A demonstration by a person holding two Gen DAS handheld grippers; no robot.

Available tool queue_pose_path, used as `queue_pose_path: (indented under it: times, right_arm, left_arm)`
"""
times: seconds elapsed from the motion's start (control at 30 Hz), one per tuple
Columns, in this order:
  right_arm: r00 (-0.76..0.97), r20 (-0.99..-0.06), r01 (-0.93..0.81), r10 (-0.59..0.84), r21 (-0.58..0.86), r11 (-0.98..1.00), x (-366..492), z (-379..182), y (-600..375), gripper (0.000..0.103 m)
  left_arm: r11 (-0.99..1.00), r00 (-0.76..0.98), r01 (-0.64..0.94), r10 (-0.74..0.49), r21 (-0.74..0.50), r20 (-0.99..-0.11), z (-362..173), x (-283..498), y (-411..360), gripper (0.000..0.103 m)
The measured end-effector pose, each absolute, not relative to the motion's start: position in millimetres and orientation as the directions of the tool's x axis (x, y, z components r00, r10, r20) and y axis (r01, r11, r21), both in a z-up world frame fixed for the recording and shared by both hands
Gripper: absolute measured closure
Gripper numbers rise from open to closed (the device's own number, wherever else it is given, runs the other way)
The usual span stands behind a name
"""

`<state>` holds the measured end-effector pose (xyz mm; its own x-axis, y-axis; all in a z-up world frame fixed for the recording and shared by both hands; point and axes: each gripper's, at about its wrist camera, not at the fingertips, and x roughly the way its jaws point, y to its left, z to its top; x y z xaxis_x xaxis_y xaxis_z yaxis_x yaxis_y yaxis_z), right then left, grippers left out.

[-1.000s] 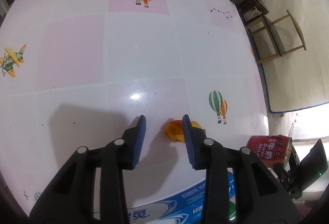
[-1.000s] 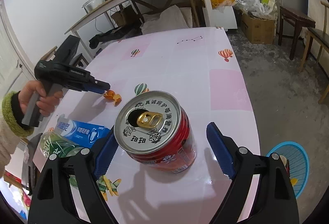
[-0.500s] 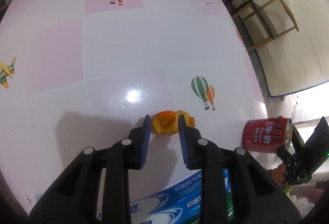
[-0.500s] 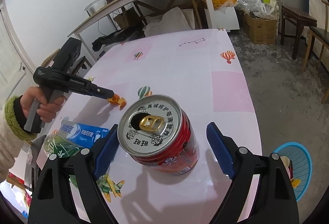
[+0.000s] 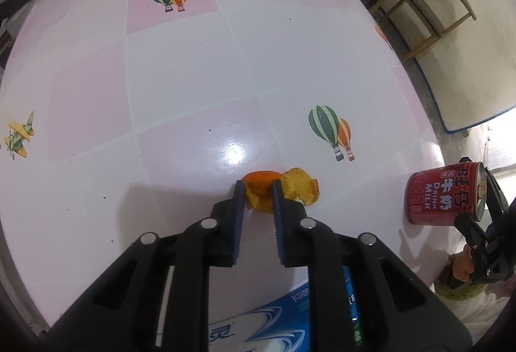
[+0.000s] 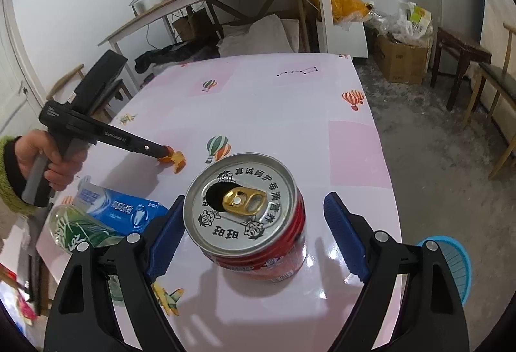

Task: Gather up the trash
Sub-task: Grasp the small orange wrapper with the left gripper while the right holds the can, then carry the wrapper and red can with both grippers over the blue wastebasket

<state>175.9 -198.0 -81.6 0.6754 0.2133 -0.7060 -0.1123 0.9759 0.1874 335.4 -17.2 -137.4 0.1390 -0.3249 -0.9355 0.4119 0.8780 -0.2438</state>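
An orange peel (image 5: pixel 259 195) lies on the pink table (image 5: pixel 193 61) in two curled pieces. My left gripper (image 5: pixel 257 190) is shut on the left piece; the other piece (image 5: pixel 301 190) lies just right of the fingers. The peel also shows in the right wrist view (image 6: pixel 174 158). A red opened milk can (image 6: pixel 251 216) stands upright between the wide-open fingers of my right gripper (image 6: pixel 254 219). The left blue pad (image 6: pixel 167 236) looks close to the can; the right pad stands apart. The can also shows in the left wrist view (image 5: pixel 441 195).
A blue toothpaste box (image 6: pixel 119 206) and a green plastic bottle (image 6: pixel 77 231) lie near the table's near-left edge. A blue basket (image 6: pixel 451 268) stands on the floor to the right. Wooden chairs (image 6: pixel 496 94) and a stool (image 6: pixel 458 58) stand beyond the table.
My left gripper moved forward over the peel and its fingers narrowed until they closed on the left piece. The right gripper stayed open around the can, shifting only slightly.
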Motion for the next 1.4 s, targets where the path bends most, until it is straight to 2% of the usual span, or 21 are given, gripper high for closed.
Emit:
queue_pose_path:
  times: [0.1,0.17,0.2,0.23,0.6,0.87,1.13,1.4]
  right_arm:
    - [0.671,-0.716,-0.11,0.19,0.157,0.981,177,-83,-192,0.021]
    - [0.668,-0.722,-0.112,0.18,0.142,0.984,177,-85,-190,0.027]
    - [0.664,-0.727,-0.105,0.175,0.14,0.984,177,-85,-190,0.034]
    - [0.665,-0.727,-0.099,0.172,0.143,0.985,176,-86,-191,0.036]
    - [0.711,-0.682,-0.016,0.172,0.229,0.973,146,-72,-216,0.037]
    - [0.765,-0.618,0.034,0.18,0.319,0.947,119,-51,-250,0.037]
    - [0.826,-0.558,0.15,0.074,0.345,0.926,77,-27,-302,0.037]
    - [0.804,-0.595,0.318,-0.017,0.405,0.857,39,-48,-363,0.037]
  left_arm:
    - [0.881,0.148,0.414,-0.312,-0.228,-0.938,-136,335,-16,0.093]
    - [0.882,0.153,0.417,-0.304,-0.217,-0.94,-136,335,-17,0.093]
    - [0.883,0.155,0.418,-0.303,-0.215,-0.94,-136,334,-17,0.093]
    - [0.884,0.157,0.417,-0.3,-0.212,-0.941,-136,334,-17,0.094]
    - [0.883,0.179,0.421,-0.308,-0.21,-0.935,-121,332,-23,0.096]
    - [0.859,0.209,0.457,-0.356,-0.231,-0.911,-81,318,-41,0.096]
    - [0.787,0.188,0.563,-0.418,-0.251,-0.889,-52,295,-108,0.096]
    - [0.694,0.129,0.671,-0.456,-0.261,-0.88,-47,264,-202,0.096]
